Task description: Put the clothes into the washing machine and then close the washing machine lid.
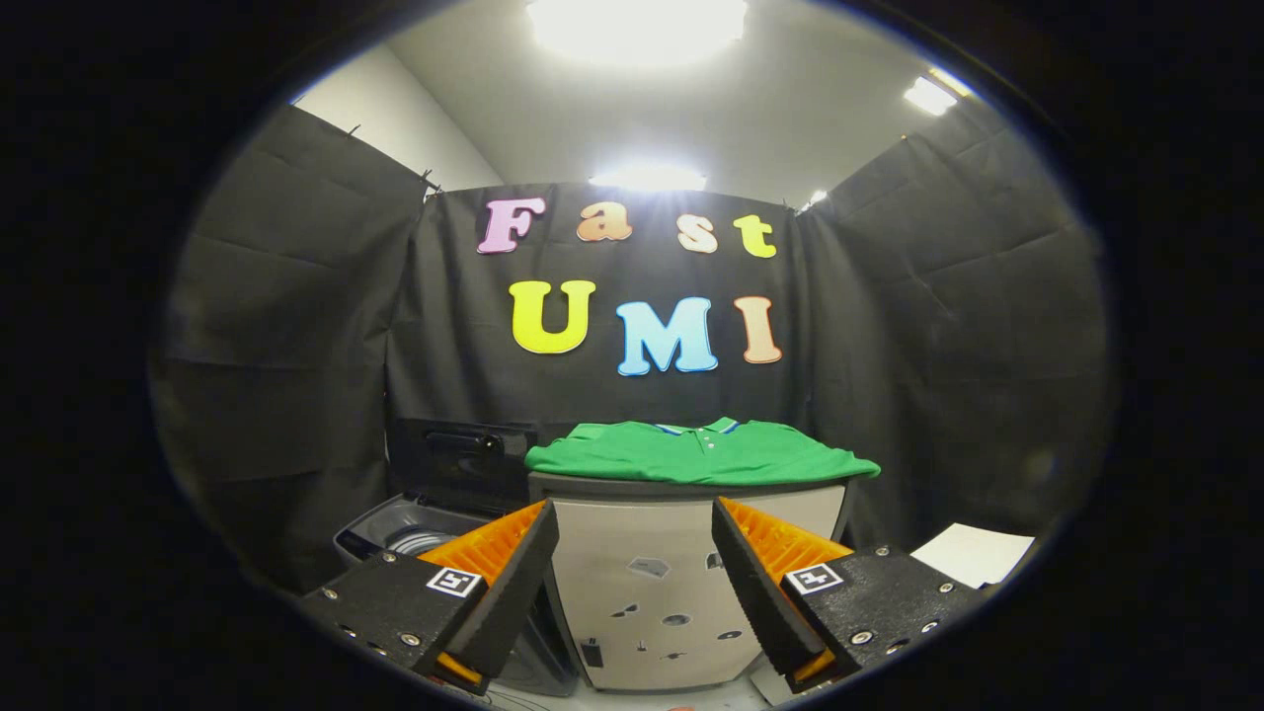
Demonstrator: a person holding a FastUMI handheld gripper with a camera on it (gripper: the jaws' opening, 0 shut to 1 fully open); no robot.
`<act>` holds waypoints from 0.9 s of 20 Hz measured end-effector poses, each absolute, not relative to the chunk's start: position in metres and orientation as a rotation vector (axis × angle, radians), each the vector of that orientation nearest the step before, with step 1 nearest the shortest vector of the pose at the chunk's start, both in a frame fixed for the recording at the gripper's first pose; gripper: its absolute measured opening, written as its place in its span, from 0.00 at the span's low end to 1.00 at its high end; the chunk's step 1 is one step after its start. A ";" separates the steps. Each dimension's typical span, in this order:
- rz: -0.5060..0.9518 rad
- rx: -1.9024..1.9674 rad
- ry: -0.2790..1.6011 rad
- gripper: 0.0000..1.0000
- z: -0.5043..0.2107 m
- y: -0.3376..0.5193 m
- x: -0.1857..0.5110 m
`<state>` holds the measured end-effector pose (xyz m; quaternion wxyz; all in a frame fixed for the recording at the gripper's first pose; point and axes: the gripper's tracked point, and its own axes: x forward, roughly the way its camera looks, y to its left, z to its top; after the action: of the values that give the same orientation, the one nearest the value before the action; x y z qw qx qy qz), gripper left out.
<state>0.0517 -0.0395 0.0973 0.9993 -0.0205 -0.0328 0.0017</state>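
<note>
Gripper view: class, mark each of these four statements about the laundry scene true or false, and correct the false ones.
1. The green shirt lies folded on top of a pale box. True.
2. The gripper has its fingers closed on the shirt. False: the fingers are open and hold nothing.
3. The washing machine, beside the box, has its lid up. True.
4. The shirt is inside the washing machine. False: it rests on the box.
</note>
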 end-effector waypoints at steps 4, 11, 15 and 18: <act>-0.019 -0.021 -0.054 0.96 0.114 -0.056 0.071; -0.068 -0.010 -0.026 0.96 0.142 -0.092 0.116; -0.052 0.007 -0.004 0.96 0.153 -0.098 0.143; -0.028 0.022 0.029 0.96 0.158 -0.097 0.164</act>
<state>0.1640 -0.0967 0.1585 0.9997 0.0110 0.0144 -0.0138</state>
